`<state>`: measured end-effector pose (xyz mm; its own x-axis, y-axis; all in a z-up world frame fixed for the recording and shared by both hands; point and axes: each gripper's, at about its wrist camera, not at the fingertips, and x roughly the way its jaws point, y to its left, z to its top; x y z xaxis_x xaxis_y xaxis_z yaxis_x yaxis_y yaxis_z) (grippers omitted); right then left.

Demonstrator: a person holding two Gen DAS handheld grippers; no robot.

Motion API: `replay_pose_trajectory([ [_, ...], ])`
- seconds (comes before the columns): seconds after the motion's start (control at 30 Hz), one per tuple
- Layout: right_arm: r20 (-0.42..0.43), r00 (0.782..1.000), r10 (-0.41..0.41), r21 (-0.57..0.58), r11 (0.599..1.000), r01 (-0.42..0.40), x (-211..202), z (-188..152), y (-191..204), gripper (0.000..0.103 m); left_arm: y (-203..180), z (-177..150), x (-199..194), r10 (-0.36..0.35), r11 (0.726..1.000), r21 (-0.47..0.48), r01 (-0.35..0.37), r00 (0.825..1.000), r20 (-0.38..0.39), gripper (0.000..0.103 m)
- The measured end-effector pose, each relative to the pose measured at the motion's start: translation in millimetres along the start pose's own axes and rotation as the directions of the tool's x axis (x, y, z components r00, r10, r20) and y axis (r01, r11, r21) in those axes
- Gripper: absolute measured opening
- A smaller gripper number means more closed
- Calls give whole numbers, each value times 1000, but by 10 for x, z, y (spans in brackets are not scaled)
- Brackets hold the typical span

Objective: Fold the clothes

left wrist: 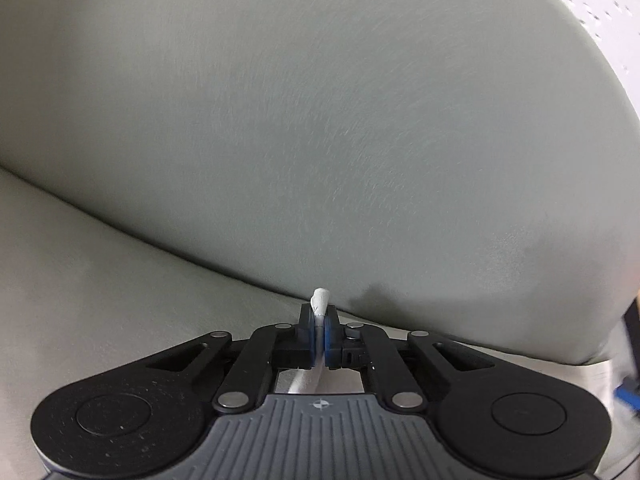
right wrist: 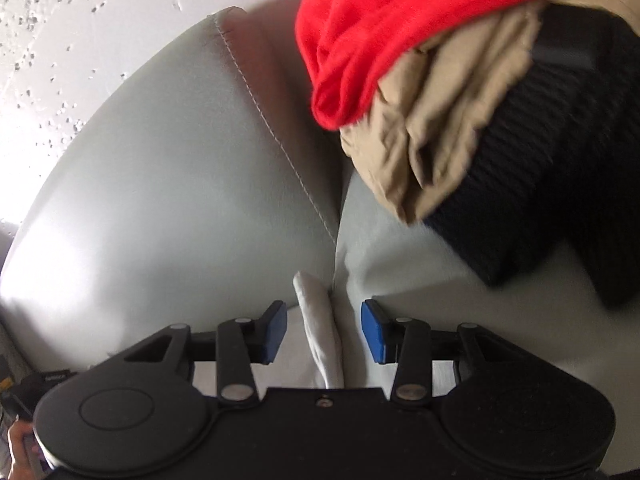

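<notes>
The left gripper (left wrist: 319, 334) is pinched tight on a fold of white cloth (left wrist: 320, 300), which sticks up between its blue pads against the grey sofa cushion (left wrist: 320, 140). The right gripper (right wrist: 324, 330) stands spread, and the white cloth (right wrist: 320, 332) lies between its blue pads without touching either. Farther back on the sofa, a red garment (right wrist: 380, 28), a tan garment (right wrist: 448, 120) and a dark knit garment (right wrist: 552, 168) sit heaped together

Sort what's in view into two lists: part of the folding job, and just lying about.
Job:
- white cloth
- left gripper, shut on it
- right gripper, open around it
- red garment
- tan garment
- dark knit garment

Lying about:
- grey sofa
- white wall
</notes>
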<state>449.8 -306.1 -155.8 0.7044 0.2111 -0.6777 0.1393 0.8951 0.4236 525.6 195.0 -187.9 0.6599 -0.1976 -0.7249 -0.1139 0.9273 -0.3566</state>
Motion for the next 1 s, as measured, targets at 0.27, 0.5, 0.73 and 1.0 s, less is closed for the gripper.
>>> replay_pose_trajectory([
  [0.27,-35,993,-110,-147,984,104,-1,59,356,38,-324,-48,-278,62,989,132,-69,996,61,2],
  [0.5,-9,990,-143,-184,973,139,-361,-60,475,4,-428,-51,-528,75,988,129,-84,995,72,2],
  [0.73,-3,988,-153,-160,976,151,-857,-284,474,4,-527,-214,-1409,59,987,140,-78,989,133,3],
  [1.0,-41,994,-105,15,994,106,-1743,-789,194,4,-513,-1054,-2664,93,977,170,-132,972,217,3],
])
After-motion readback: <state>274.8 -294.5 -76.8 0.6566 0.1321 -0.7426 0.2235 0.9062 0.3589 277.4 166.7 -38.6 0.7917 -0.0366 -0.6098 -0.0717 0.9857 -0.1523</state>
